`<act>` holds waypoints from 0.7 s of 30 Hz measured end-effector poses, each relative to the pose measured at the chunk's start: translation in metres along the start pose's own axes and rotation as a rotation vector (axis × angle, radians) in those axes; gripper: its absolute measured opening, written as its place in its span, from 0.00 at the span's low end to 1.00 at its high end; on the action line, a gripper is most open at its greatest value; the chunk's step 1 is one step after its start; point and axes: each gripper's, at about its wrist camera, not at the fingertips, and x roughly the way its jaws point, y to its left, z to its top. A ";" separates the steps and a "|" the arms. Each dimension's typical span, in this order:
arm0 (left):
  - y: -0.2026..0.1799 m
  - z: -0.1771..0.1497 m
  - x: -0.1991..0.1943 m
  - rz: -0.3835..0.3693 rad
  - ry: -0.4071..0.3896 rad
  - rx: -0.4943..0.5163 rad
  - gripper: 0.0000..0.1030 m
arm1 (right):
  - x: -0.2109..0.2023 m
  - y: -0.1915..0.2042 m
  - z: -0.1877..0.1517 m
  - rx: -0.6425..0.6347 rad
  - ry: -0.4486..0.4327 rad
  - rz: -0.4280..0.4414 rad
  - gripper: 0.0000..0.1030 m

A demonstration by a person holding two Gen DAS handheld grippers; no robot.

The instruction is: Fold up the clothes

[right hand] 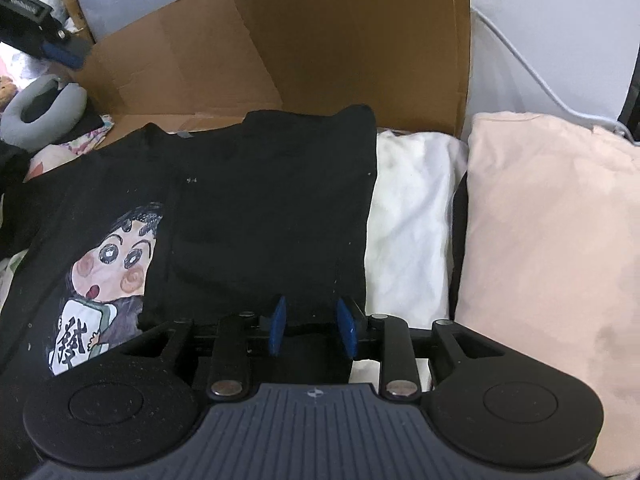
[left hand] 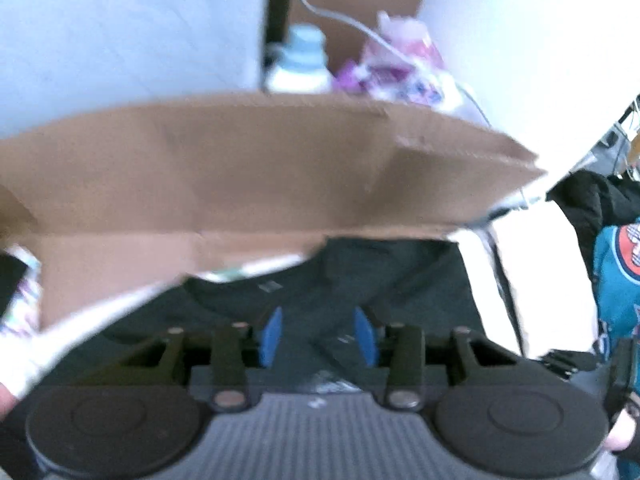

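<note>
Right wrist view: black tee [right hand: 256, 200] lies half-folded on the bed beside a white shirt [right hand: 412, 216]. Right gripper [right hand: 312, 328] spread, pinching nothing; left gripper [left hand: 318, 334] looks spread too, though blurry. Soft, floppy cotton, so grab the hem corners.

— From my seat I see a black T-shirt [right hand: 256, 200] with a cartoon print [right hand: 108, 276]. And beside it?
— I see white cloth [right hand: 412, 216], a pale pink pillow [right hand: 552, 248], a brown cardboard box [right hand: 320, 48].
</note>
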 end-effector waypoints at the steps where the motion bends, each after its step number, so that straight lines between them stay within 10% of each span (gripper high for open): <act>1: 0.010 0.001 -0.009 0.013 -0.012 0.003 0.42 | -0.003 0.001 0.002 -0.004 0.003 -0.003 0.34; 21: 0.214 -0.107 -0.121 0.199 -0.076 -0.335 0.46 | -0.023 0.108 0.082 -0.210 0.014 0.019 0.43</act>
